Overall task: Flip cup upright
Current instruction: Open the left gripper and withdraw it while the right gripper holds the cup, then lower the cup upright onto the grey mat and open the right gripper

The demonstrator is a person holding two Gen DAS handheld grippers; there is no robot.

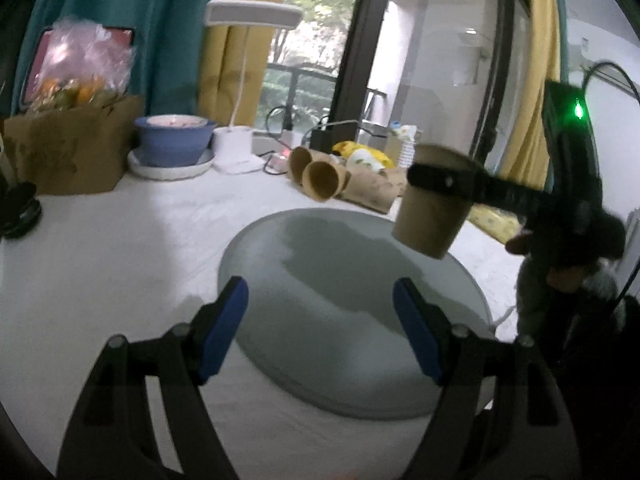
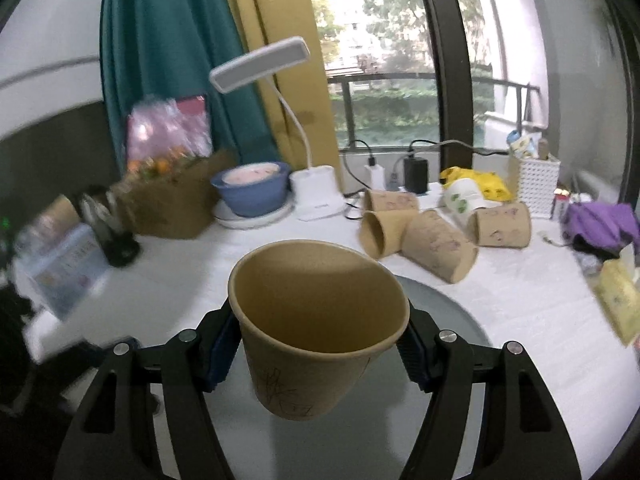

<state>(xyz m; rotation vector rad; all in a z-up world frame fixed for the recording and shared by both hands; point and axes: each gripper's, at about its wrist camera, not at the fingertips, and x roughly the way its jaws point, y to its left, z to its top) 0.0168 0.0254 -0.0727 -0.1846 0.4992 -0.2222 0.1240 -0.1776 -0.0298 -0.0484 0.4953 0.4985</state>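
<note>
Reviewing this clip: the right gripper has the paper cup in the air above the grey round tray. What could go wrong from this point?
1. The paper cup is pinched near its rim by the right gripper; thin walls could buckle or slip.
2. It hangs tilted above the grey tray; released this way, it might tip over.
3. The left gripper is open and holds nothing, so nothing would catch a fall.
</note>
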